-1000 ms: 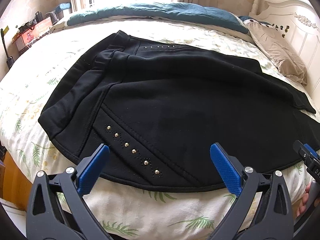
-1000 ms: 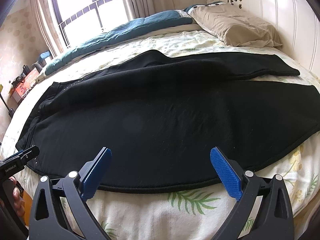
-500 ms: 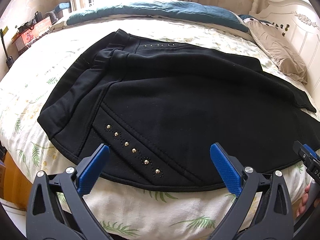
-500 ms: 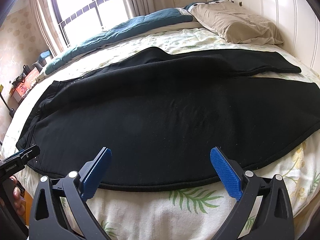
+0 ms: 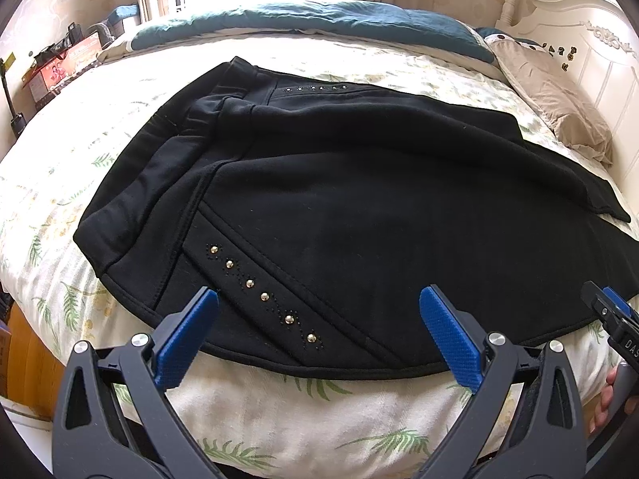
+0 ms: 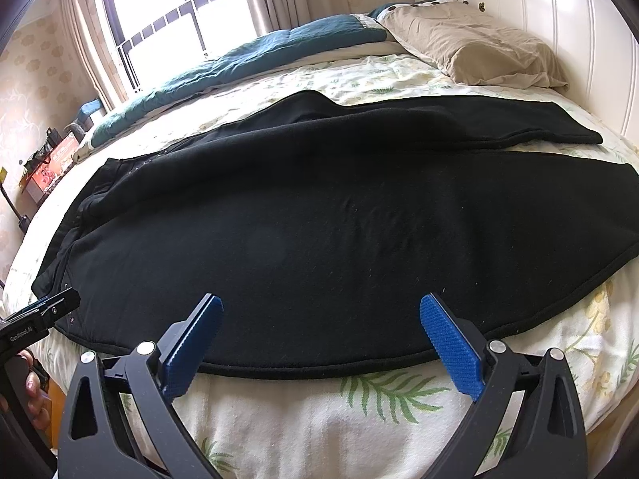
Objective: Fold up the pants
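Black pants (image 5: 359,207) lie flat across the bed (image 5: 311,407), near hem along its front edge; left gripper (image 5: 319,335) spread wide, empty, above the waist end; right gripper (image 6: 319,339) likewise apart, empty, over the leg. Left wrist view alone shows the stud row (image 5: 261,295) and waistband (image 5: 235,92); right wrist view alone shows both leg ends (image 6: 575,135) toward the pillow (image 6: 479,52).

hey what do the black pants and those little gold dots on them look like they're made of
The black pants look like thick, matte knit or fleece, judging by the soft fuzzy surface. The gold dots look like shiny metal studs, though coated plastic is possible.
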Tool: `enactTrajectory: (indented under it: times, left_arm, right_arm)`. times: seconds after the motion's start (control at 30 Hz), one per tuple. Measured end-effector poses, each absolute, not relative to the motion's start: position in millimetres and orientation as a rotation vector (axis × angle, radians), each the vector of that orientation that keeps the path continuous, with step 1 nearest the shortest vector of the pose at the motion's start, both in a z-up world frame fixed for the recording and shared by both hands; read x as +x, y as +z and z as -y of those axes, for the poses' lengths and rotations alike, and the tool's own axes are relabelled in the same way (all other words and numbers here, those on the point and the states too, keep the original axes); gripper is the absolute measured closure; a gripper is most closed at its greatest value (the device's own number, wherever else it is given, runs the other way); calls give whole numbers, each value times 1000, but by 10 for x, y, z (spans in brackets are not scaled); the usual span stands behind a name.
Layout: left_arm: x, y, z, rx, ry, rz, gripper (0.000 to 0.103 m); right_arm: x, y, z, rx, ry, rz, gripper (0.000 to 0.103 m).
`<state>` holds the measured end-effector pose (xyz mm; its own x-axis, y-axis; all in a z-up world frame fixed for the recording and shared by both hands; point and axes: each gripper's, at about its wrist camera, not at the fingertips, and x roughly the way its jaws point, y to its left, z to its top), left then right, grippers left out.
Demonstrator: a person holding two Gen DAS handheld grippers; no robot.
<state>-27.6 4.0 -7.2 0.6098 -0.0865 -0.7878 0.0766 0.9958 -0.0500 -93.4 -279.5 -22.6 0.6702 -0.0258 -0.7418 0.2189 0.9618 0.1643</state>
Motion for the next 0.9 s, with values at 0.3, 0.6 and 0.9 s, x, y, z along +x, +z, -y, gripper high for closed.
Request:
enactTrajectory:
  times: [0.3, 0.6, 0.9]
  left_arm:
    - [-292, -70, 0, -11, -110, -911, 2]
    - [-270, -59, 40, -2, -114, -914, 2]
    - [-186, -61, 10, 10, -109, -913, 2]
  right_arm:
    - [-930, -230, 2787, 250, -139, -830, 5]
    - [-936, -209, 2833, 259, -139, -827, 5]
    - [-1131, 16, 3419, 429, -85, -772, 5]
